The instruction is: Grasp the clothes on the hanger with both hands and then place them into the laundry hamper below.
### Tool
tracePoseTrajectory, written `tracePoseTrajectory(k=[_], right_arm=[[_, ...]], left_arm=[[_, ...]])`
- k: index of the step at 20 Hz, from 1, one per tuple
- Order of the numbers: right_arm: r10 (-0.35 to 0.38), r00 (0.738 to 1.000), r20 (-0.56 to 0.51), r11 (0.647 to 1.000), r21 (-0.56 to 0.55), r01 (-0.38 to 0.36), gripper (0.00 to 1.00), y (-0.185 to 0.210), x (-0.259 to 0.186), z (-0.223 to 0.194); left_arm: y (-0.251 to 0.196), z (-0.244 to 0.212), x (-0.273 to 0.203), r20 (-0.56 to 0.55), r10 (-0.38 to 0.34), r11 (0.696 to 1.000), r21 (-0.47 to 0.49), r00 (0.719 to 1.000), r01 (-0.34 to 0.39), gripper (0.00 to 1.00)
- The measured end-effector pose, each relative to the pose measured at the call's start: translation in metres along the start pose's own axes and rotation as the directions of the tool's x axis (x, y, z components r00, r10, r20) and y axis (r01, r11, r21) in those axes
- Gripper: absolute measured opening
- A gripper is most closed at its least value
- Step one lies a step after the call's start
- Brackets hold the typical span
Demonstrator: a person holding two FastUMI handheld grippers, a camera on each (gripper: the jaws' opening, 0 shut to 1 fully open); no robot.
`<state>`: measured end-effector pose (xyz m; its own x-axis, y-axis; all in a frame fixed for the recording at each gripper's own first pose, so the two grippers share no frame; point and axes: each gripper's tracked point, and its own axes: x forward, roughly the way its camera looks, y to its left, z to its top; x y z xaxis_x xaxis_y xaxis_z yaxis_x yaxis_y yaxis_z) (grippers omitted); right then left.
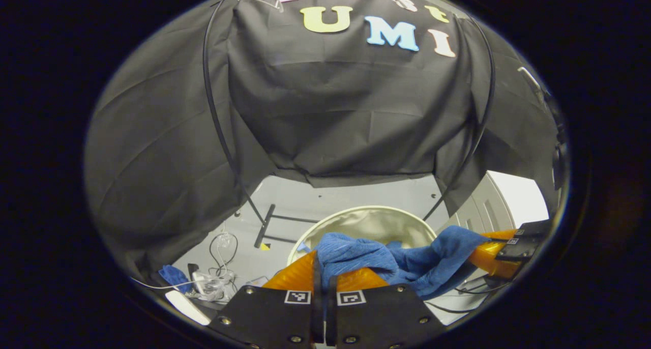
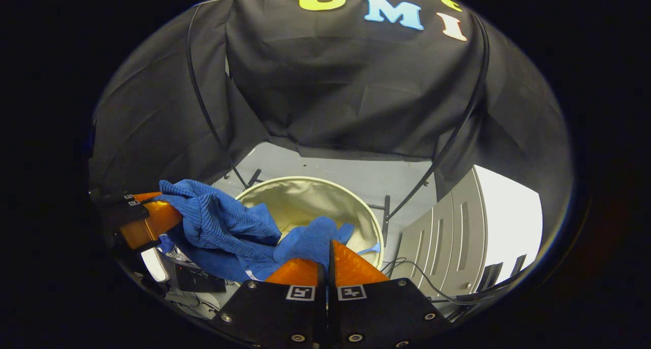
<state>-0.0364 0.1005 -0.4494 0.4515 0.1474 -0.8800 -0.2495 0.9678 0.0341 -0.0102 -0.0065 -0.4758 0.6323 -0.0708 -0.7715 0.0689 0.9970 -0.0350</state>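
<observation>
My left gripper and right gripper each pinch one end of the cloth. It sags between them above the hamper, placed to drop in.

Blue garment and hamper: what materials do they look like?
Blue garment: soft ribbed knit, matte, judging by fine parallel ridges and limp folds. Laundry hamper: thin cream fabric with a slight sheen, likely synthetic; its lining wrinkles, and the round rim looks stiffened.

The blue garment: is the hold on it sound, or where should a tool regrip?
Keep both holds. The left tool pinches one end of the blue garment and the right tool the other, so it sags between them above the hamper.
</observation>
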Motion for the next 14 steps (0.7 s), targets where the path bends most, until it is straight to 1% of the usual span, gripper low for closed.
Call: tracePoseTrajectory(k=[1,2,3,4,5,7,8,9,10,12,14], right_arm=[[-0.001,1.000,-0.007,1.000,0.001,0.001,0.04,0.000,0.001,-0.002],[0.003,1.000,-0.014,1.000,0.005,-0.003,0.05,0.003,0.001,-0.009],[0.001,1.000,-0.015,1.000,0.008,-0.001,0.08,0.003,-0.001,-0.011],[0.000,1.000,-0.015,1.000,0.006,0.000,0.11,0.001,-0.007,-0.015],[0.005,1.000,0.000,1.000,0.003,-0.005,0.27,0.000,-0.011,-0.011],[0.008,1.000,0.030,1.000,-0.008,-0.007,0.60,-0.002,-0.017,-0.007],[0.004,0.999,0.049,1.000,-0.009,-0.003,0.77,-0.004,-0.024,-0.005],[0.002,0.997,0.079,1.000,-0.002,-0.002,0.93,-0.006,-0.034,0.000],[0.010,0.994,0.108,1.000,0.004,-0.011,0.95,-0.006,-0.043,0.006],[0.020,0.986,0.163,1.000,0.002,-0.021,0.96,-0.008,-0.070,0.017],[0.018,0.973,0.229,1.000,-0.011,-0.016,0.95,-0.014,-0.103,0.033]], left_arm=[[-0.001,-0.003,0.000,-0.010,-0.005,1.000,-0.006,1.000,0.005,0.01],[0.000,-0.006,-0.001,-0.019,0.001,1.000,-0.011,1.000,-0.002,0.05],[0.000,-0.012,0.002,-0.032,-0.002,1.000,-0.019,0.999,0.002,0.07],[0.001,-0.011,-0.002,-0.038,0.001,1.000,-0.020,0.999,-0.002,0.25],[0.004,-0.013,-0.005,-0.044,0.013,1.000,-0.013,0.999,-0.014,0.42],[0.013,0.000,-0.017,0.002,0.043,0.999,0.002,0.999,-0.043,0.77],[0.013,0.011,-0.024,0.026,0.042,0.999,0.005,0.999,-0.042,0.94],[0.012,0.022,-0.034,0.047,0.038,0.999,0.010,0.998,-0.038,0.95],[0.014,0.034,-0.047,0.073,0.033,0.999,0.017,0.997,-0.034,0.94],[0.014,0.060,-0.074,0.146,0.016,0.999,0.034,0.989,-0.021,0.95],[0.013,0.086,-0.103,0.209,-0.004,0.999,0.045,0.978,-0.005,0.95]])
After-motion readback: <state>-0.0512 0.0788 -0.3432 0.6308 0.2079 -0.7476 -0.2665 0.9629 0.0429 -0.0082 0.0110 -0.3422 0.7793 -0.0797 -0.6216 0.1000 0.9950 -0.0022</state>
